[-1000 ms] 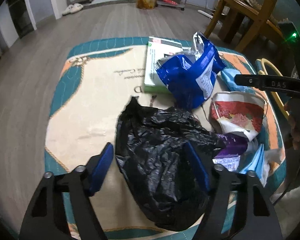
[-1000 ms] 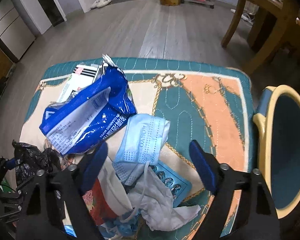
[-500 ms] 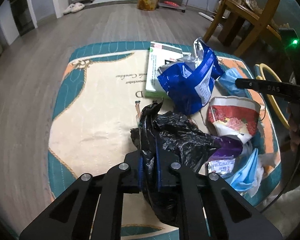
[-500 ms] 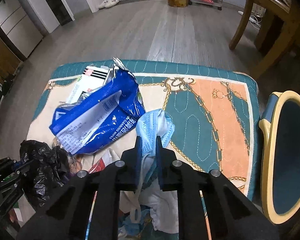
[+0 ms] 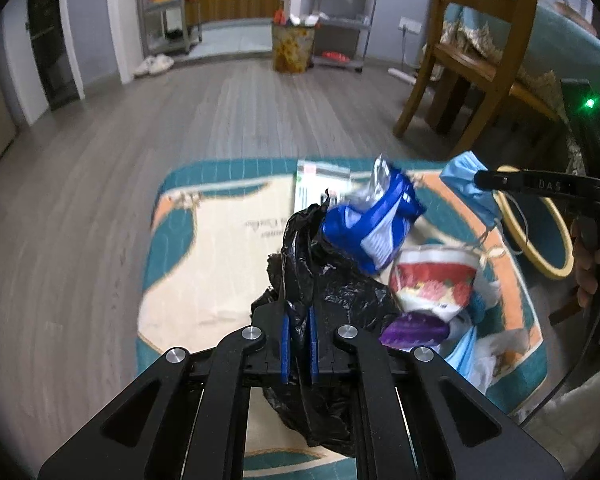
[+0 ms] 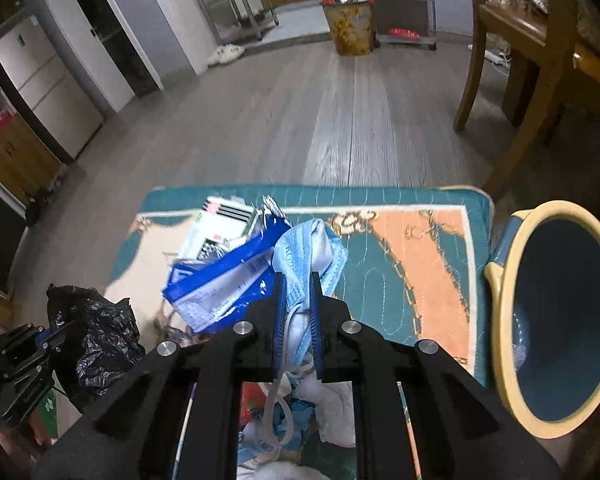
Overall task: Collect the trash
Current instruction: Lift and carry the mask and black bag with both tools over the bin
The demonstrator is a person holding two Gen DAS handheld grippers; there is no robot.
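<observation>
My left gripper (image 5: 298, 320) is shut on a crumpled black plastic bag (image 5: 332, 292) and holds it above the rug. My right gripper (image 6: 296, 292) is shut on a light blue face mask (image 6: 310, 248), lifted off the pile; the mask also shows in the left wrist view (image 5: 466, 184). On the rug lie a blue foil wrapper (image 5: 376, 220), a red-and-white paper cup (image 5: 436, 284), a purple packet (image 5: 414, 330) and a white box (image 5: 320, 184). The black bag also shows in the right wrist view (image 6: 96, 332).
A teal bin with a yellow rim (image 6: 500, 280) stands at the rug's right edge. The teal and peach rug (image 6: 420, 248) lies on a grey wood floor. A wooden chair (image 5: 480, 60) stands at the back right. White tissues and another mask (image 6: 324, 396) lie under my right gripper.
Both grippers closed from open, the left on the black bag and the right on the face mask, and both have lifted their loads up off the rug.
</observation>
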